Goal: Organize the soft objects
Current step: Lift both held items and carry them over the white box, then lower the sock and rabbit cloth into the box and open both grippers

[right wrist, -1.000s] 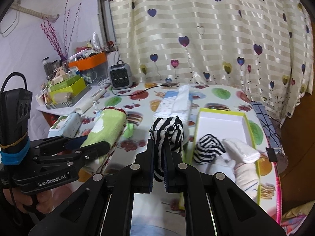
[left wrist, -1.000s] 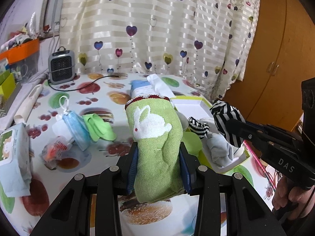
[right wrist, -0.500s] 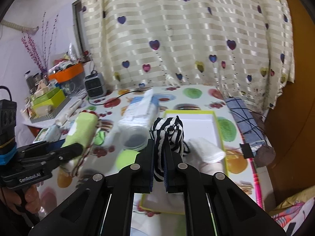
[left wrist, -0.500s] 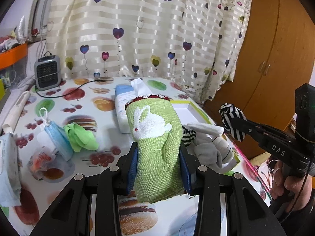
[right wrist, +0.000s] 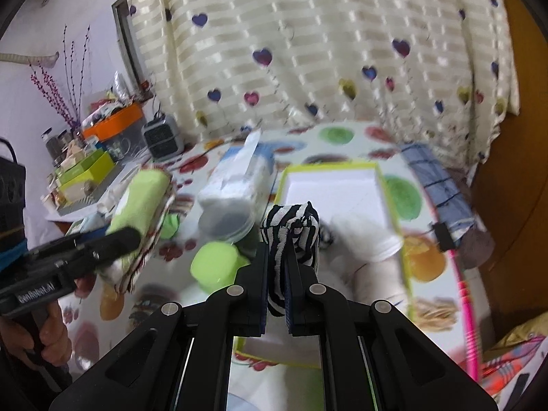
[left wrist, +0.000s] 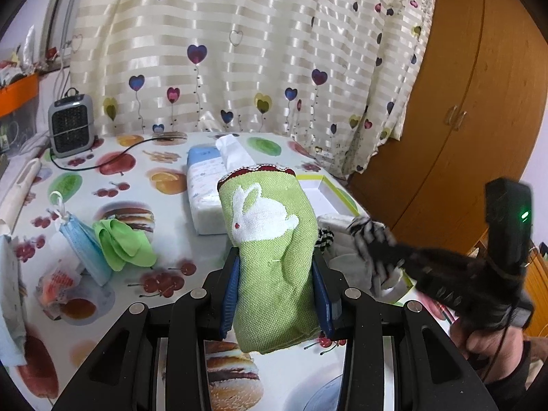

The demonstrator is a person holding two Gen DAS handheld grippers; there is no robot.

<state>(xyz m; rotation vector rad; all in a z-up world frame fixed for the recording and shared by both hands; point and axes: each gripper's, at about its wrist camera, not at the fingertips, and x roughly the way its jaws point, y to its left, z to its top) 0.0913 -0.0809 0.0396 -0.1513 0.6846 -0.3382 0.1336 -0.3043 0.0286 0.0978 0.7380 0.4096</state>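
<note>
My left gripper [left wrist: 275, 274] is shut on a green rolled cloth with a white rabbit [left wrist: 270, 239], held upright above the table. My right gripper [right wrist: 278, 257] is shut on a black-and-white striped sock [right wrist: 291, 226], which hangs over the near end of a white tray with a lime rim [right wrist: 328, 188]. In the left wrist view the right gripper [left wrist: 373, 239] shows blurred at the right, with the striped sock [left wrist: 368, 231] over the tray [left wrist: 337, 193]. White and grey socks [right wrist: 373, 243] lie in the tray. The green cloth [right wrist: 144, 202] appears left in the right wrist view.
A tissue pack [left wrist: 209, 185] lies behind the cloth. A blue mask [left wrist: 84, 245] and a small green cloth [left wrist: 121, 245] sit left of it, a grey heater [left wrist: 70, 125] at the back. A lime lid [right wrist: 214, 263], a pink stick [right wrist: 465, 311] and a checked blue cloth [right wrist: 435, 181] flank the tray.
The right gripper has swung with the striped sock down over the tray's near end. The left gripper has drifted a little with the rabbit cloth still in its grip.
</note>
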